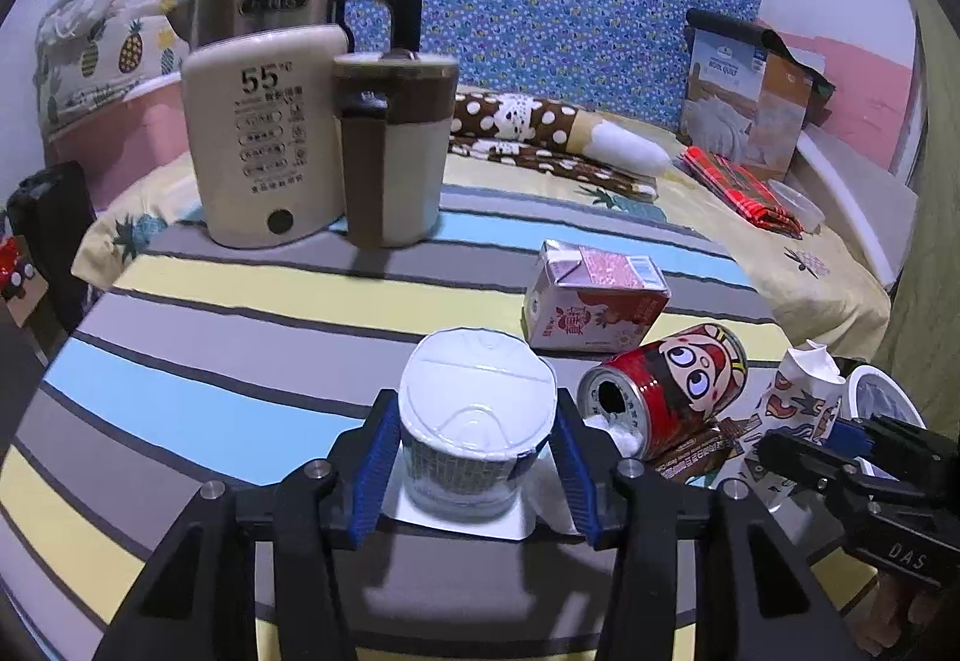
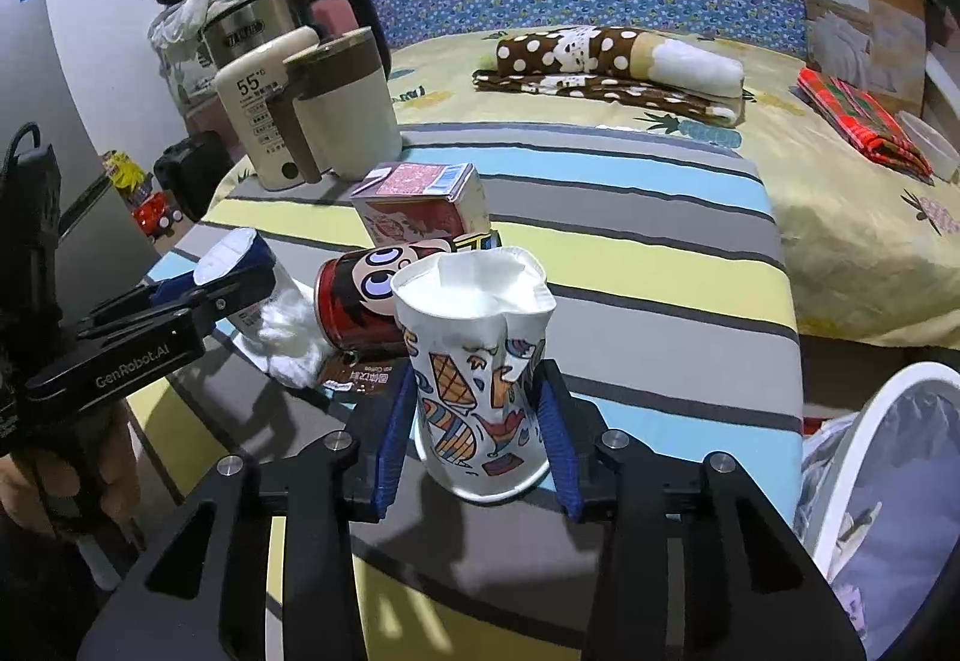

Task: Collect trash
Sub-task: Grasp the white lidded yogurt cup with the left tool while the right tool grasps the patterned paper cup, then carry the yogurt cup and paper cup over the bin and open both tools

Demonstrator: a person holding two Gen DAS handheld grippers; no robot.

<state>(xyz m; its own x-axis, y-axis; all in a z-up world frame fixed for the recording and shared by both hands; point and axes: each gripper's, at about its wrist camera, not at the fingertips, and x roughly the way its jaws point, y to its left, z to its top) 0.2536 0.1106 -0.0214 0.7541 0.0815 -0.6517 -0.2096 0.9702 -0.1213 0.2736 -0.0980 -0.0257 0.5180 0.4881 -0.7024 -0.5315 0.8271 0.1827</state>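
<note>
My left gripper [image 1: 474, 409] is shut on a small plastic cup with a white foil lid [image 1: 477, 397], its blue pads against both sides of the lid. A white sheet lies under the cup. In the right wrist view the same cup [image 2: 231, 253] is tilted in that gripper. My right gripper [image 2: 480, 379] is shut on a crumpled paper cup with ice-cream prints [image 2: 480, 355], dented at the rim. Between the two lie a red cartoon can [image 1: 666, 391] on its side, a pink milk carton [image 1: 594, 301], a white tissue wad [image 2: 288, 337] and a brown sachet [image 2: 354, 379].
A striped board [image 1: 210, 361] rests on the bed. At its far left stand a steel kettle [image 1: 270, 1], a cream flask [image 1: 264, 145] and a brown-lidded mug [image 1: 396, 151]. A white-rimmed lined bin [image 2: 870, 421] is at the right edge. A folded dotted blanket [image 2: 600, 55] lies behind.
</note>
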